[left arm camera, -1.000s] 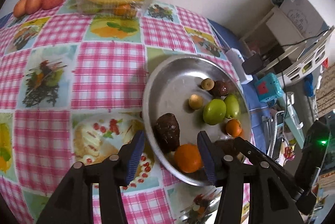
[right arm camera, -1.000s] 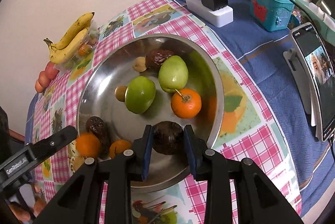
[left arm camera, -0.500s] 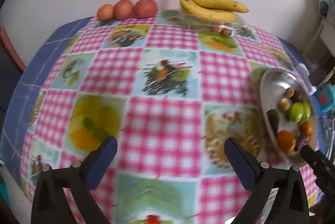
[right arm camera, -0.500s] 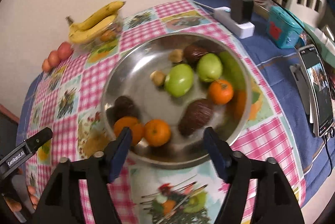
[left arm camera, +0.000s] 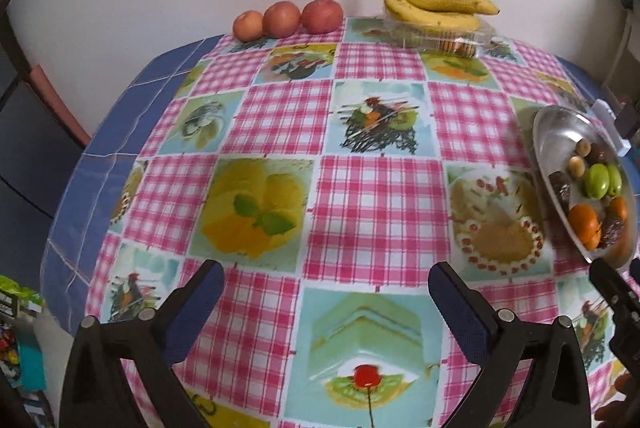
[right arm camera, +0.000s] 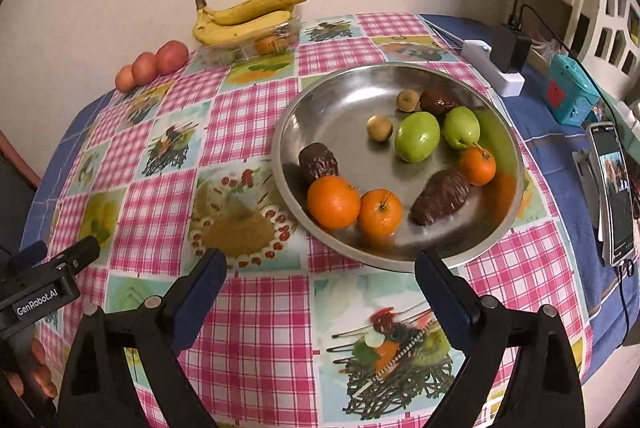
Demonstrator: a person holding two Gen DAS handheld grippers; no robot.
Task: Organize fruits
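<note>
A metal plate [right arm camera: 348,112] holds three oranges [right arm camera: 333,202], two green fruits [right arm camera: 417,136], three dark brown fruits [right arm camera: 440,197] and two small tan ones [right arm camera: 379,128]. My right gripper [right arm camera: 321,257] hovers just short of the plate's near rim, its jaws opening with nothing between them. My left gripper [left arm camera: 325,268] stands open over the checked tablecloth, empty, with the plate [left arm camera: 560,132] far to its right. Bananas [left arm camera: 434,8] and three red-orange fruits [left arm camera: 286,20] lie along the wall.
The bananas rest on a clear plastic box [right arm camera: 256,46]. Right of the plate are a power strip with a charger [right arm camera: 496,68], a teal box [right arm camera: 568,90] and a phone on a stand [right arm camera: 610,192]. Blue cloth borders the table's left edge [left arm camera: 100,156].
The right gripper let go of the dark brown fruit in the plate and drew back with jaws spreading. The left gripper swung left, away from the plate, and opened wide.
</note>
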